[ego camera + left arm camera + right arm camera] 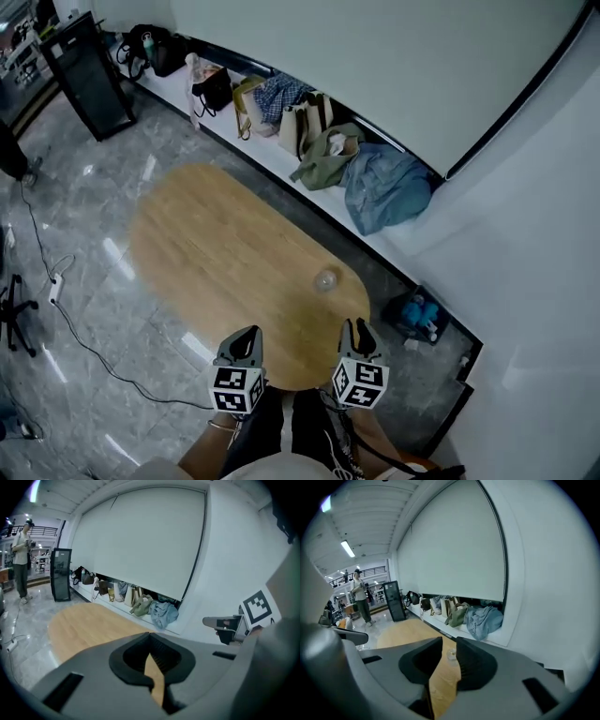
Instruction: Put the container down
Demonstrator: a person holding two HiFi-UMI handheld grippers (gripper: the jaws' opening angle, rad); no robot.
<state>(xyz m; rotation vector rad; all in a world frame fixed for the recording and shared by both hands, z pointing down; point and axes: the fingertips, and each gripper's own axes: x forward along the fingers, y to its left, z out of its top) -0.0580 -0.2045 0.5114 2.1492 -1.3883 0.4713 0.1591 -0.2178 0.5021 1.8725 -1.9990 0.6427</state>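
Left tongs, right tongs, wooden table, floor

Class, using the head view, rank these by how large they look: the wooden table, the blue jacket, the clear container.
1. wooden table
2. blue jacket
3. clear container, clearly the smallest

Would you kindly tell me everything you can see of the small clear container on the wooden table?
The container is small, round and clear, like glass or plastic. It sits alone on the oval wooden table, near the end closest to the person. Only the tabletop touches it; whether anything is inside cannot be made out.
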